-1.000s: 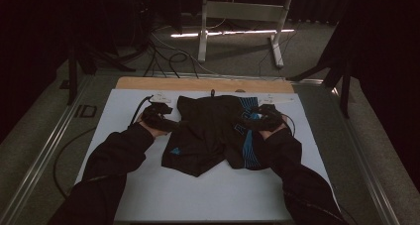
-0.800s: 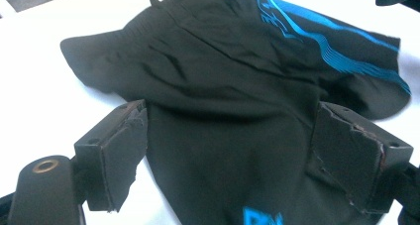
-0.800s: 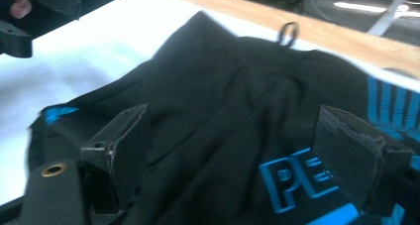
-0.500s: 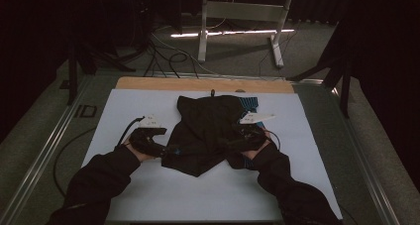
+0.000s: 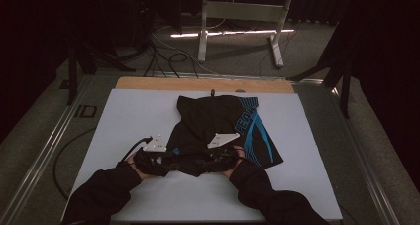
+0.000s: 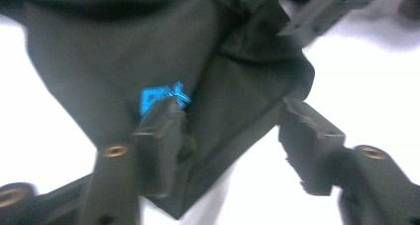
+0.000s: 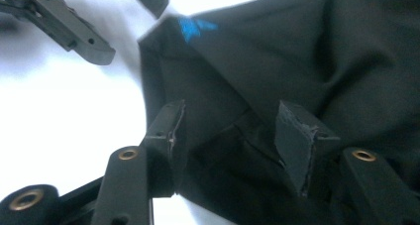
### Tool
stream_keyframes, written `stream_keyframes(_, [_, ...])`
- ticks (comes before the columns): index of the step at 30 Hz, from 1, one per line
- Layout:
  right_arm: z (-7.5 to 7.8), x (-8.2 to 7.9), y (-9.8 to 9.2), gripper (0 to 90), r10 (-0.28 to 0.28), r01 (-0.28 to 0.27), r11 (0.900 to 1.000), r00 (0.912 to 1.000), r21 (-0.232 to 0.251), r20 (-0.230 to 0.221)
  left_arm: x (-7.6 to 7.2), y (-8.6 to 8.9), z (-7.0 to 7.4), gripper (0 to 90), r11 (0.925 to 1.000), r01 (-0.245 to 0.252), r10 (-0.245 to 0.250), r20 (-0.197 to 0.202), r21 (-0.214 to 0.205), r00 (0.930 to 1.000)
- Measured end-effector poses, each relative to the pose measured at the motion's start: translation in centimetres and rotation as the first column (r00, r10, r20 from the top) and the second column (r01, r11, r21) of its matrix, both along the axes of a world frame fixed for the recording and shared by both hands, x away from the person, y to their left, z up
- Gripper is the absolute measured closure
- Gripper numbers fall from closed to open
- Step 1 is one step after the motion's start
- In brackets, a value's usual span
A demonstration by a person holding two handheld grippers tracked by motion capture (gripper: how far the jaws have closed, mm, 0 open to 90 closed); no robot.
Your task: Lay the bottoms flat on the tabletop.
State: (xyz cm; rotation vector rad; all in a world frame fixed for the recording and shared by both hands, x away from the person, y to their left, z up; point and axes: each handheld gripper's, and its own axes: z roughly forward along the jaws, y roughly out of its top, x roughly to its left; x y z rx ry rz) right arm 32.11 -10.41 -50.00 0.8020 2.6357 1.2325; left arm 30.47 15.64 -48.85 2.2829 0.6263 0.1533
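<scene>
Black shorts (image 5: pixel 218 121) with blue stripes and a small blue logo (image 6: pixel 161 97) lie on the white table (image 5: pixel 307 136). Both grippers meet at the garment's near edge. My left gripper (image 5: pixel 161 163) is open; its jaws have just been closing, with a corner of the fabric (image 6: pixel 228 111) between them and a gap still showing. My right gripper (image 5: pixel 210 161) is also open after closing partway, and a dark fold (image 7: pixel 233 136) lies between its pads. Each gripper view shows the other gripper's jaw close by.
A wooden strip (image 5: pixel 148 83) runs along the table's far edge. Cables (image 5: pixel 163 51) and a white metal stand (image 5: pixel 237 12) are on the floor beyond. Bare white table surface lies left, right and in front of the shorts.
Both hands have come from the shorts' sides toward the near edge and toward each other. The jaws of both grippers stand narrower than before.
</scene>
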Motion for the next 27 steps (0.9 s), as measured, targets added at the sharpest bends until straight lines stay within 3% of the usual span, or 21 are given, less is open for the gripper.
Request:
stream_keyframes(4, [-1.3,0.5,1.2,52.7,-0.037,0.038,0.9967,0.999,-0.072,0.025,0.8,-0.6,-1.1,50.6,0.9962,-0.037,0.036,0.019,0.078,0.9992])
stream_keyframes(8, [-1.8,0.7,1.4,58.7,-0.049,0.049,0.9939,0.9988,-0.099,0.005,1.5,-0.9,-2.0,55.7,0.9904,-0.067,0.066,0.012,0.121,0.9978])
stream_keyframes(9, [-1.9,0.7,1.4,63.4,-0.048,0.05,0.994,0.9986,-0.097,0.021,1.6,-0.9,-2.2,57.3,0.9887,-0.067,0.066,0.012,0.134,0.9978])
stream_keyframes(13, [-1.8,0.7,1.3,72.6,-0.047,0.051,0.9911,0.9982,-0.123,0.036,1.8,-0.7,-2.2,67.5,0.9865,-0.088,0.085,0.024,0.138,0.9961])
stream_keyframes(14, [-1.7,0.6,1.4,80.7,-0.051,0.057,0.9888,0.9977,-0.138,0.046,1.8,-0.7,-2.2,69.0,0.9838,-0.105,0.101,0.033,0.145,0.9944])
stream_keyframes(16, [-1.5,0.7,1.2,85.1,-0.053,0.057,0.99,0.998,-0.129,0.036,1.8,-0.6,-2.2,78.9,0.9829,-0.116,0.112,0.037,0.143,0.9931])
stream_keyframes(21, [-0.6,0.5,0.8,86.5,-0.042,0.047,0.9921,0.9981,-0.116,0.044,1.7,-0.3,-1.8,86.6,0.9829,-0.122,0.117,0.047,0.137,0.992])
stream_keyframes(27, [0.9,-0.5,0.2,87.0,-0.028,0.034,0.996,0.9968,-0.083,0.074,1.0,0.1,-0.8,87.5,0.9871,-0.119,0.113,0.061,0.107,0.9917])
